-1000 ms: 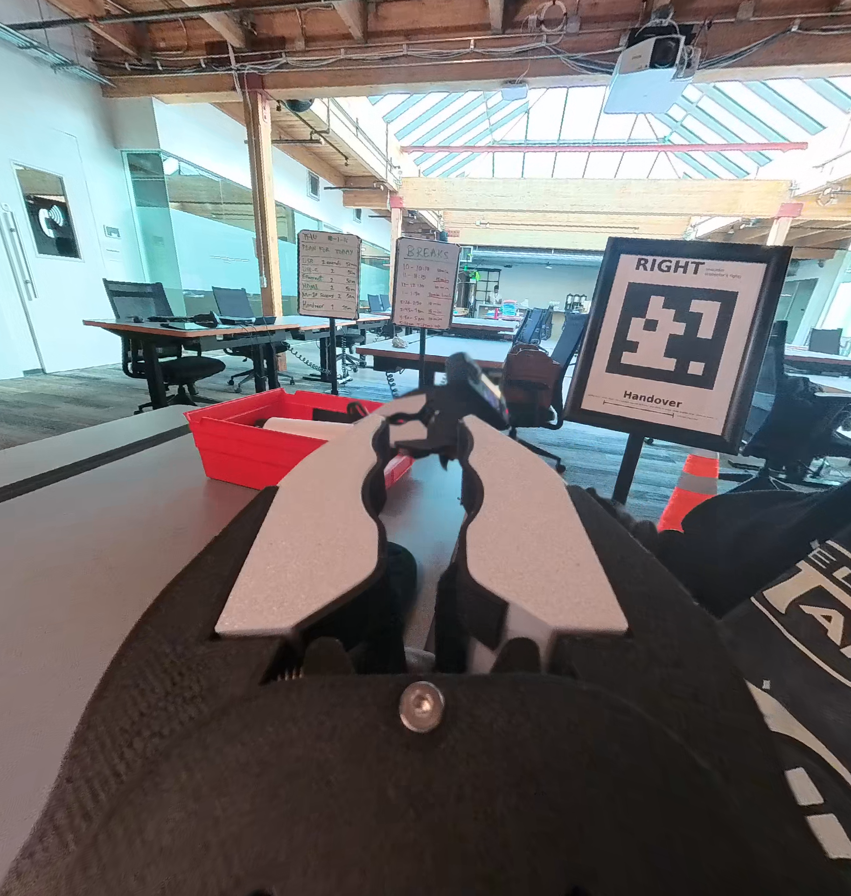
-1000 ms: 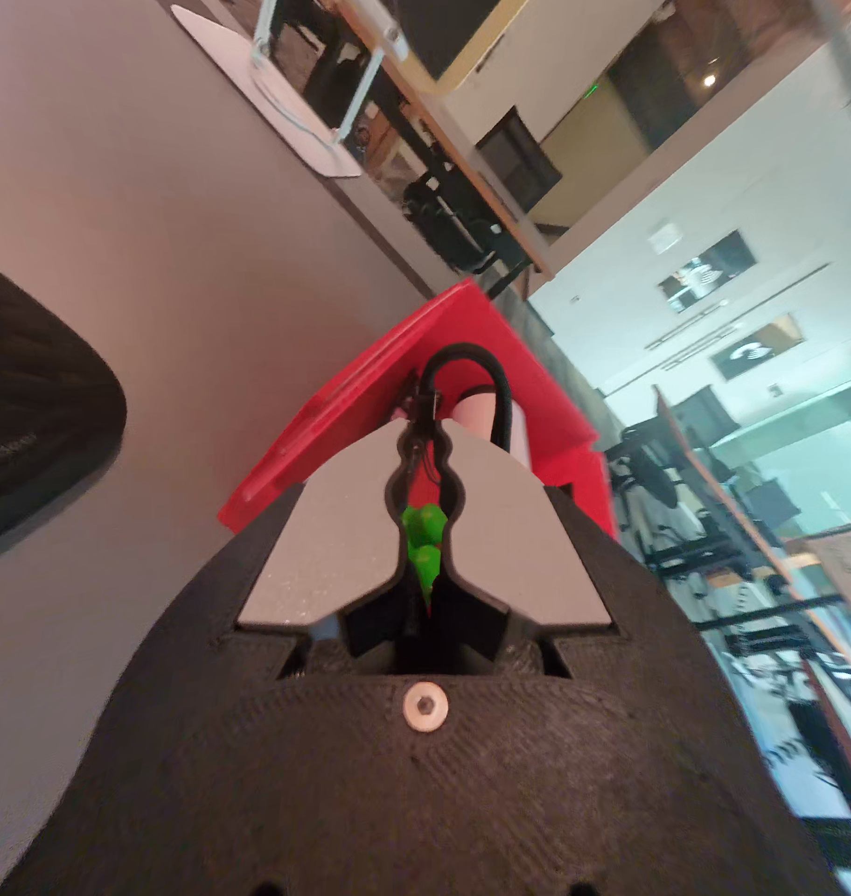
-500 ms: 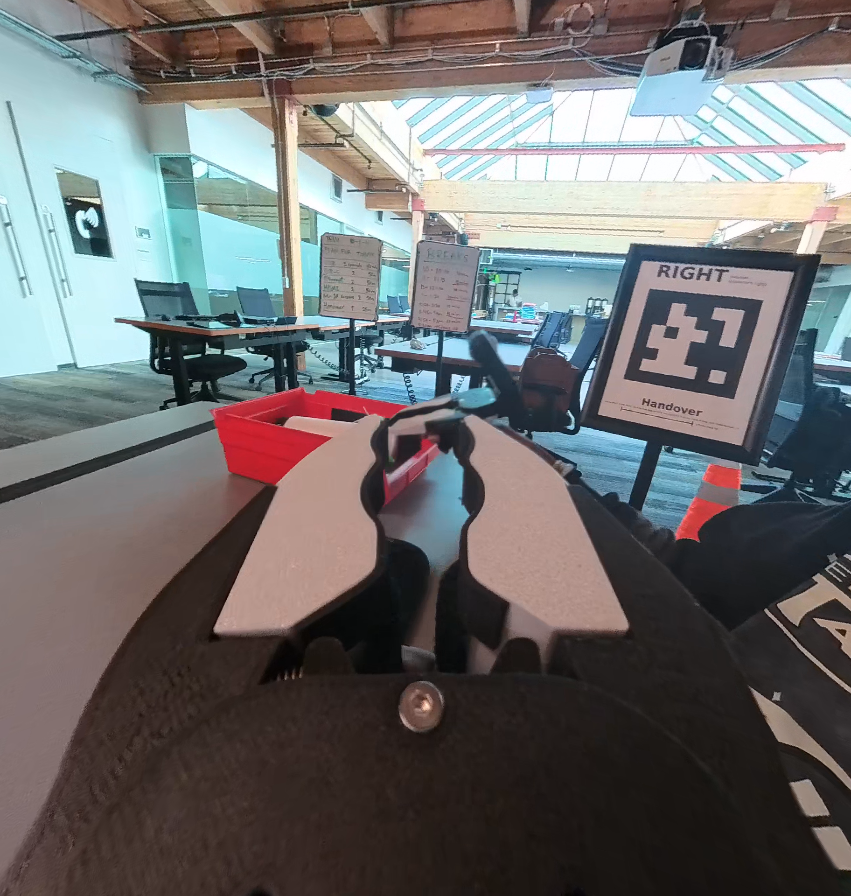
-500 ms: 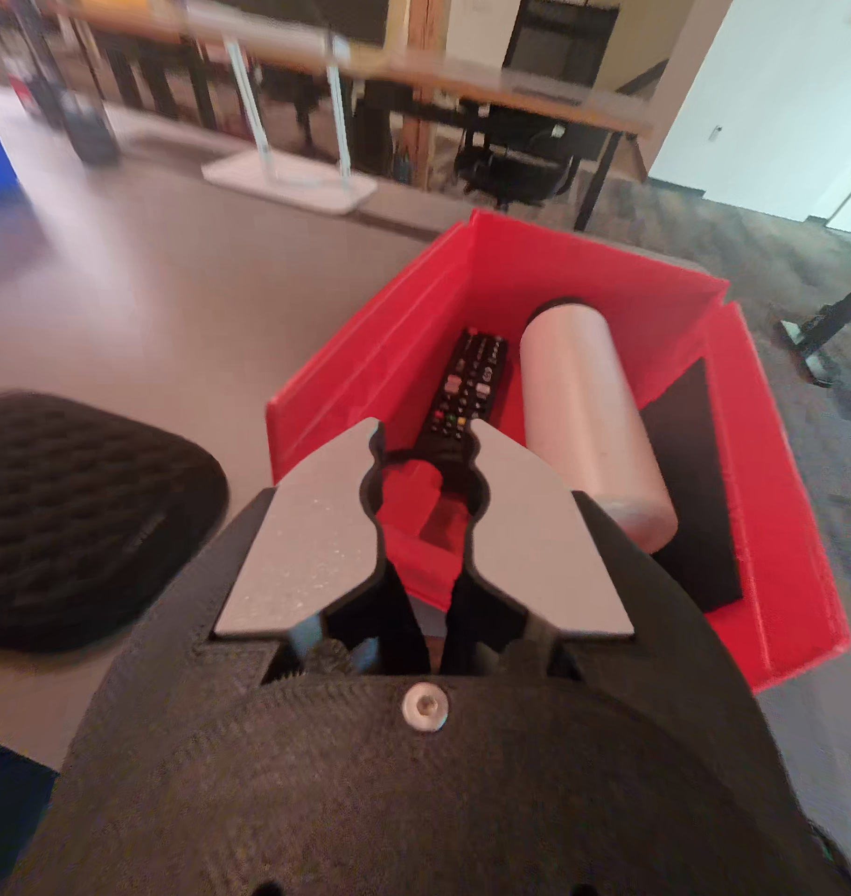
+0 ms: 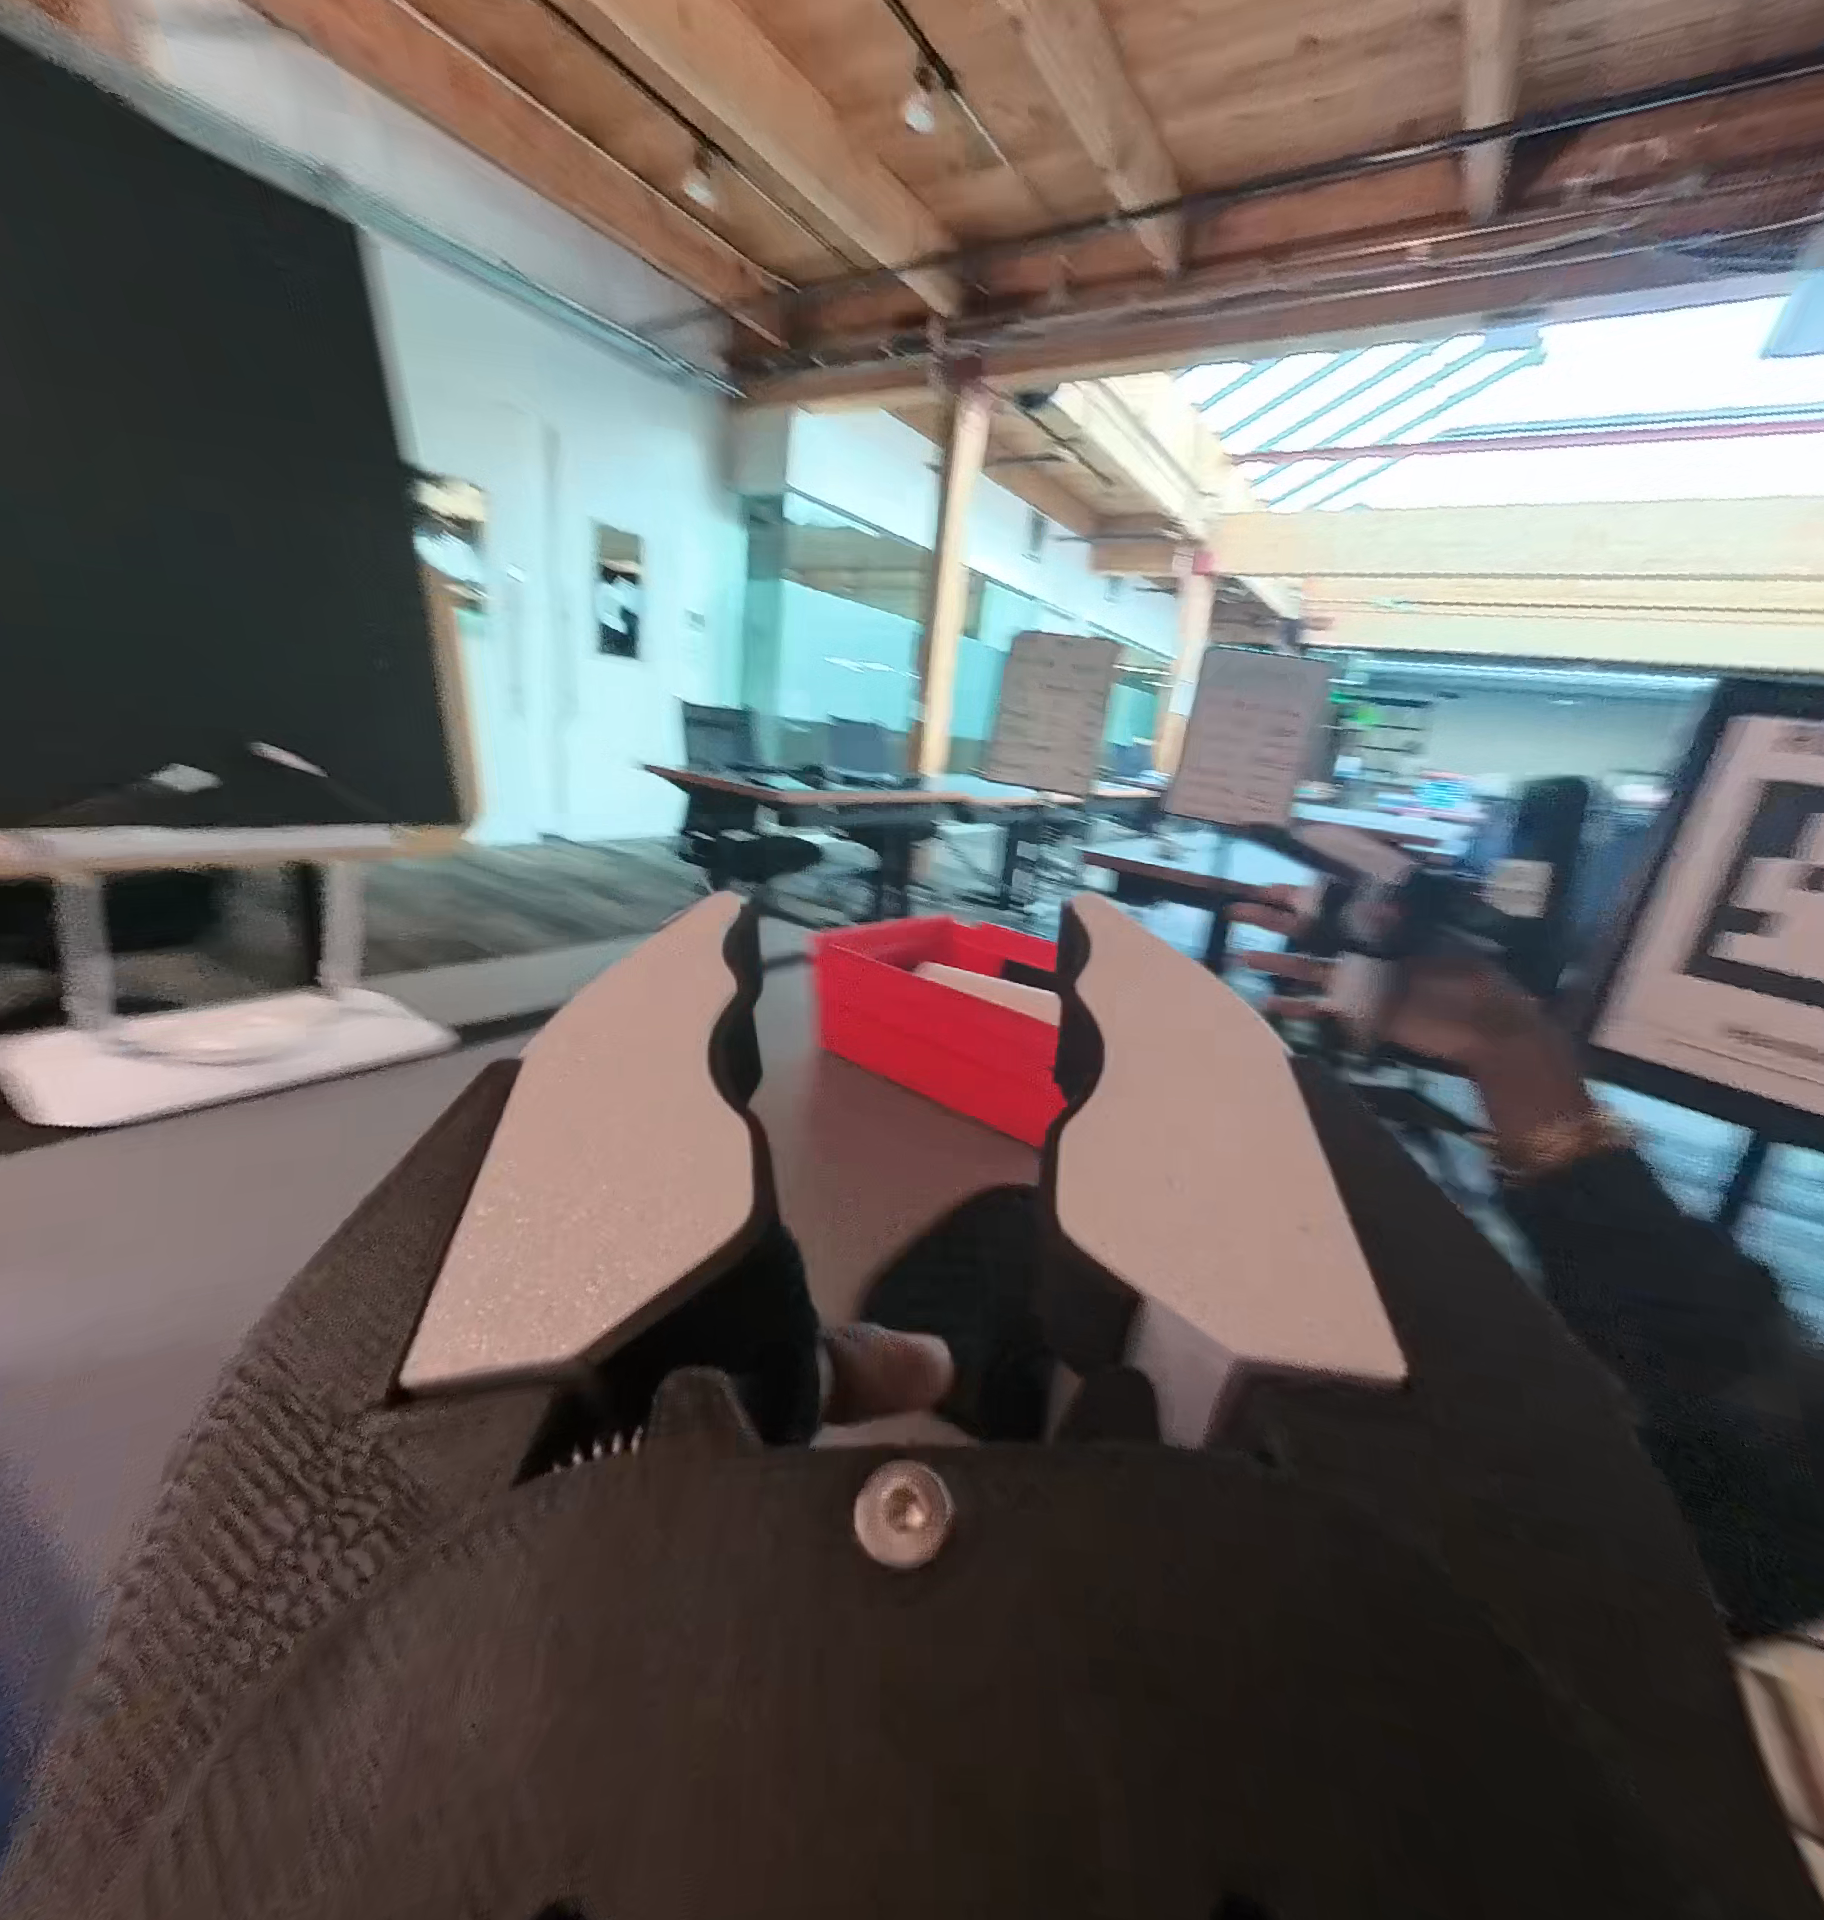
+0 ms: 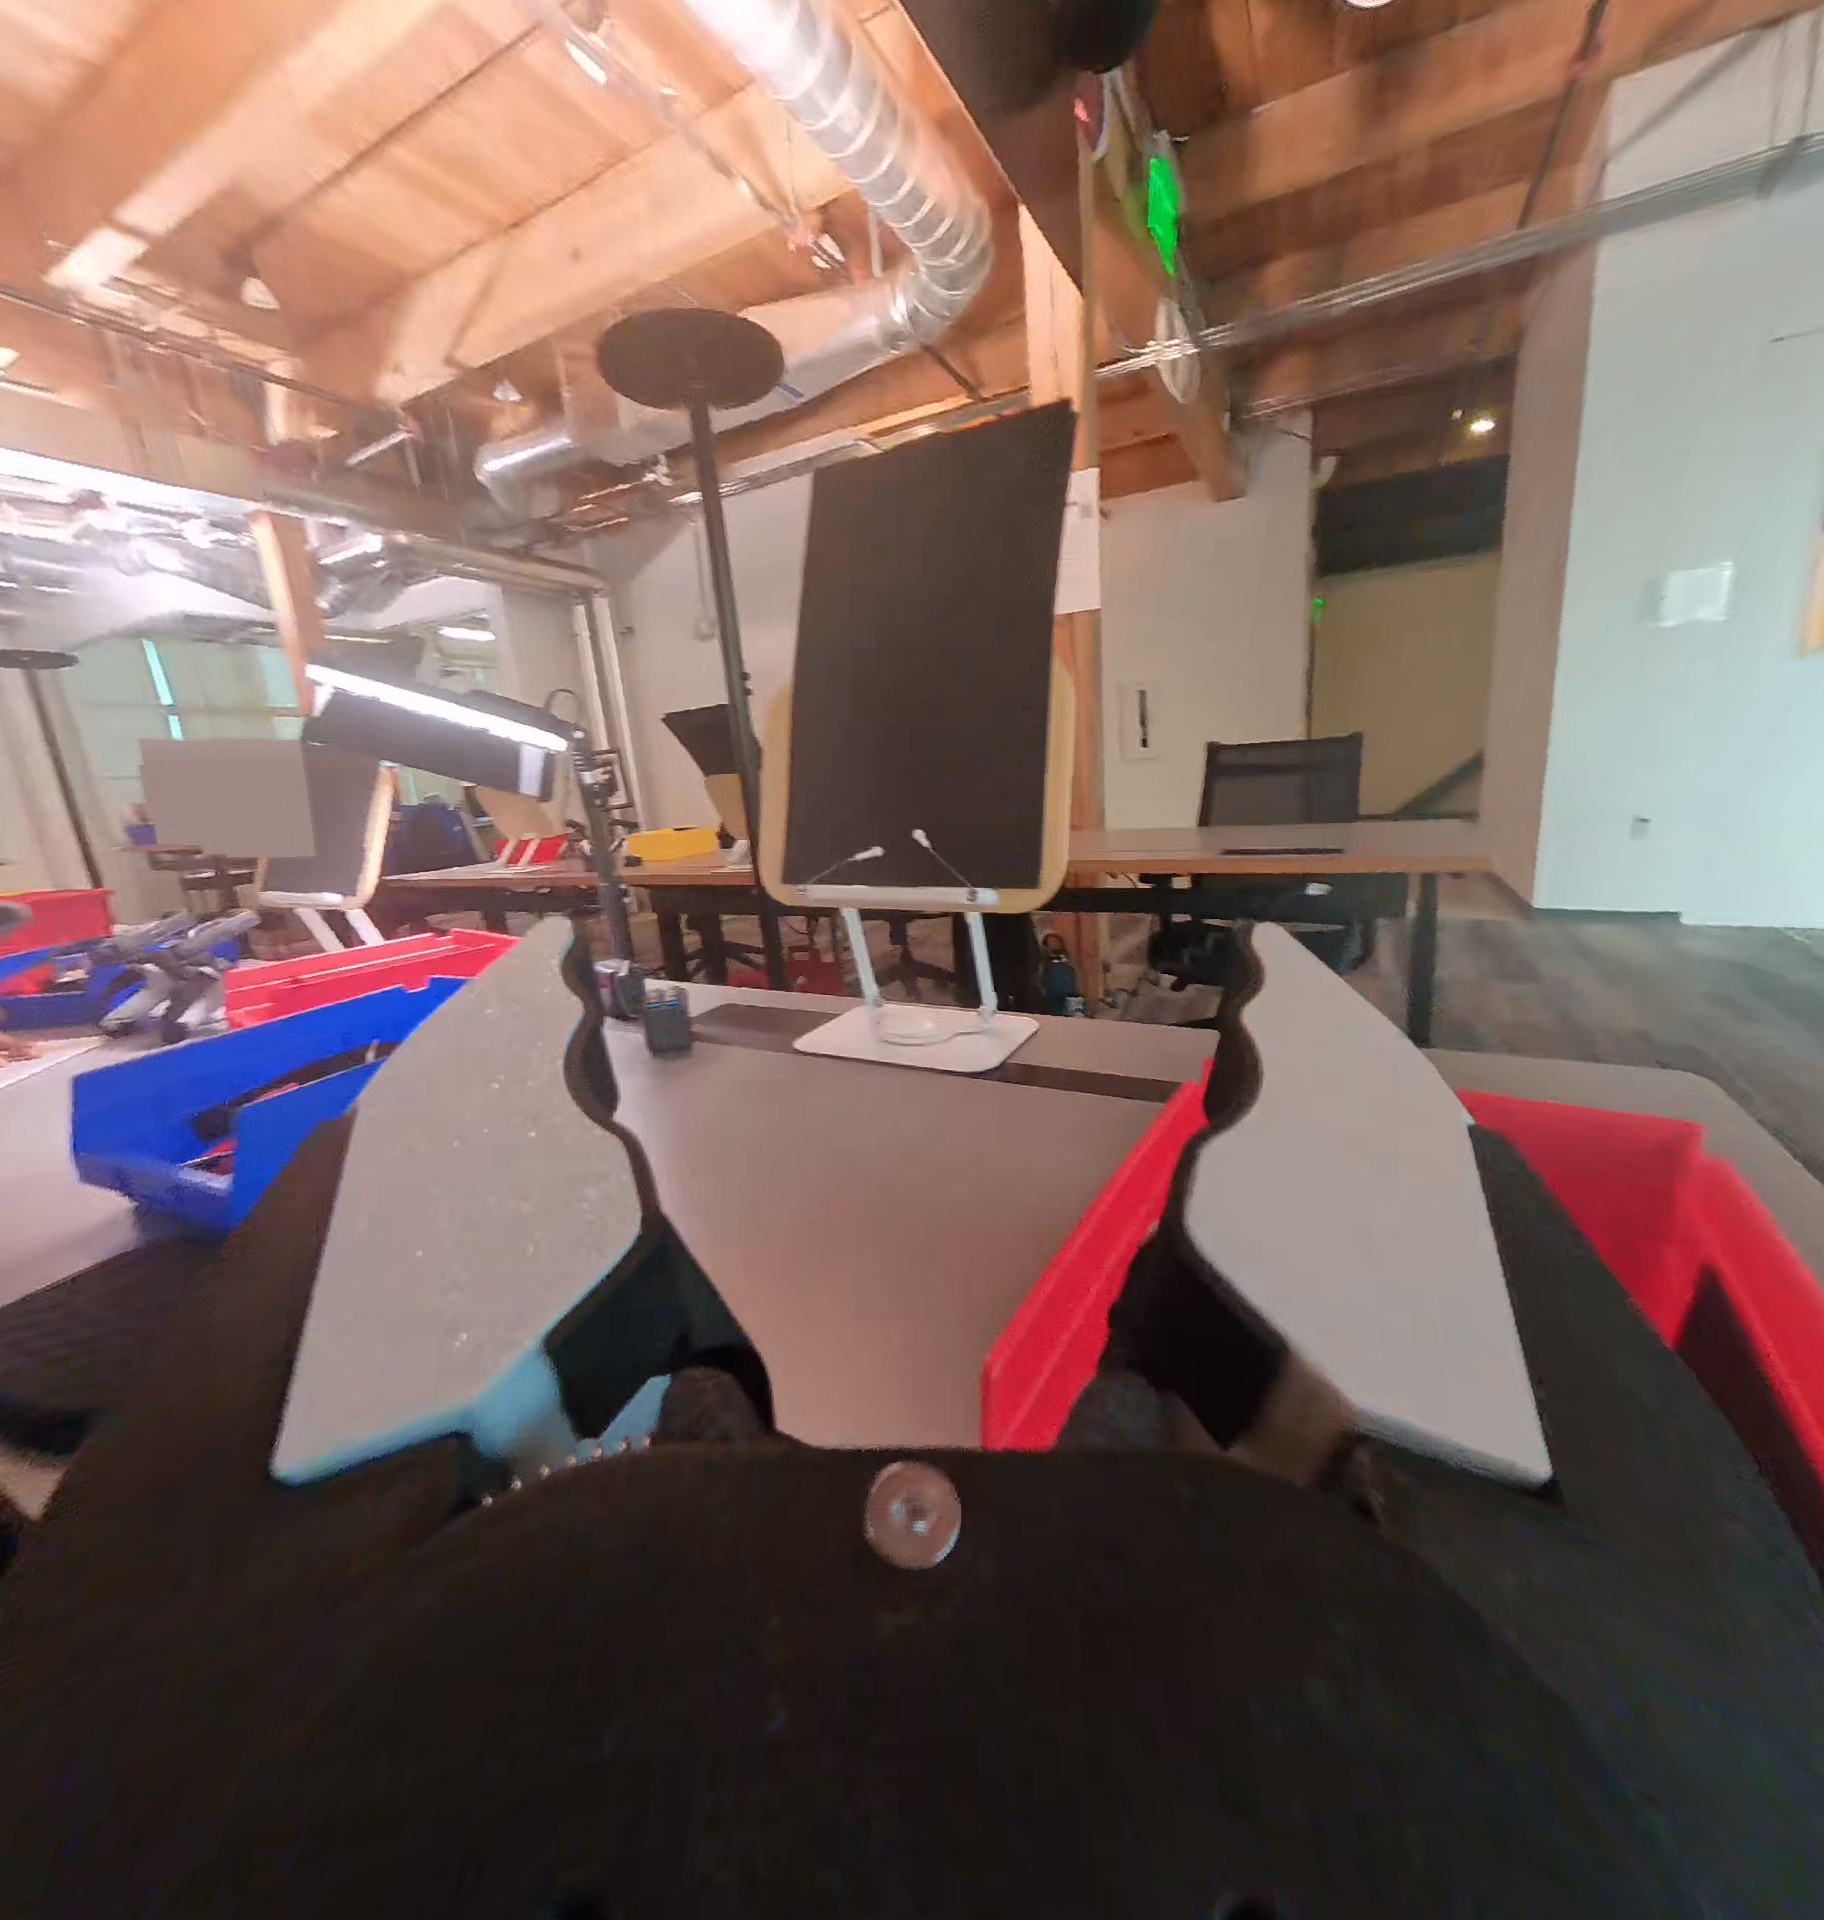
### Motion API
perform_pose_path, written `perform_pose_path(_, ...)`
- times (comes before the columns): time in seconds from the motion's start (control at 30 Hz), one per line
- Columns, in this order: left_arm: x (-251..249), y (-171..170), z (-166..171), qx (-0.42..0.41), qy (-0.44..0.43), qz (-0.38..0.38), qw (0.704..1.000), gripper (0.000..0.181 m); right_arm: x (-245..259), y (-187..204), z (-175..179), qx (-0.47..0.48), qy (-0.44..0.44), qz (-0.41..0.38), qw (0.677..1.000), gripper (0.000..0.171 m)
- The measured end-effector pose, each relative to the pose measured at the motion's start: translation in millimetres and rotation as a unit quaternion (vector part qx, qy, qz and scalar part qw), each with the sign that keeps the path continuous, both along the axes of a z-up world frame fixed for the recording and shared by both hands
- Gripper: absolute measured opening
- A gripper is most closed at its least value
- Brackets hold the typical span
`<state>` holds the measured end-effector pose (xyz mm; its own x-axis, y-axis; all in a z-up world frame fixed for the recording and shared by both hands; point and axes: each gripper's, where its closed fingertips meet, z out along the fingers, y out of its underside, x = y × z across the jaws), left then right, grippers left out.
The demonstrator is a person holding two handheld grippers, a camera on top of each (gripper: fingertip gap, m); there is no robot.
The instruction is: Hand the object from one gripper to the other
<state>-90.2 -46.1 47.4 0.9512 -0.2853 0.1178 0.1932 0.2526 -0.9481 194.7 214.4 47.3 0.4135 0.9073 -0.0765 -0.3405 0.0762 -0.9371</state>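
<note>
My left gripper [image 5: 903, 914] is open and holds nothing. It hovers above the grey table [image 5: 264, 1195] and points at a red bin [image 5: 929, 1039] a short way ahead, with a pale cylinder [image 5: 975, 977] lying in it. My right gripper [image 6: 908, 945] is wide open and empty, just above the table [image 6: 887, 1195]. The red bin's near wall [image 6: 1084, 1257] lies under its right finger. No handed-over object shows in either view.
A black board on a white stand [image 6: 929, 665] stands at the table's far edge and also shows in the left wrist view [image 5: 160, 520]. A blue bin [image 6: 212, 1101] sits left. A person's blurred hand [image 5: 1469, 1039] and a marker sign [image 5: 1760, 914] are right of the bin.
Both grippers held a dark object at their tips earlier; both are now open and empty. The left view swung left. The right gripper lifted from looking down into the red bin to level.
</note>
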Motion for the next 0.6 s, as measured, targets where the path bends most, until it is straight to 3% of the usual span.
perform_pose_path(0.13, -64, -25, -2, -0.007, 0.055, 0.169, 0.984, 0.067, 2, -15, 12, 0.015, 0.007, 0.006, 1.0, 0.11)
perform_pose_path(0.33, -129, -55, -40, -0.136, 0.098, 0.295, 0.941, 0.071, -3, -26, 16, 0.02, 0.011, 0.019, 1.0, 0.105)
perform_pose_path(0.47, -161, -66, -91, -0.29, 0.094, 0.333, 0.893, 0.07, -11, -30, 11, 0.024, -0.012, 0.028, 0.999, 0.103)
perform_pose_path(0.6, -182, -65, -126, -0.378, 0.059, 0.32, 0.867, 0.068, -16, -36, 6, 0.033, -0.041, 0.037, 0.998, 0.101)
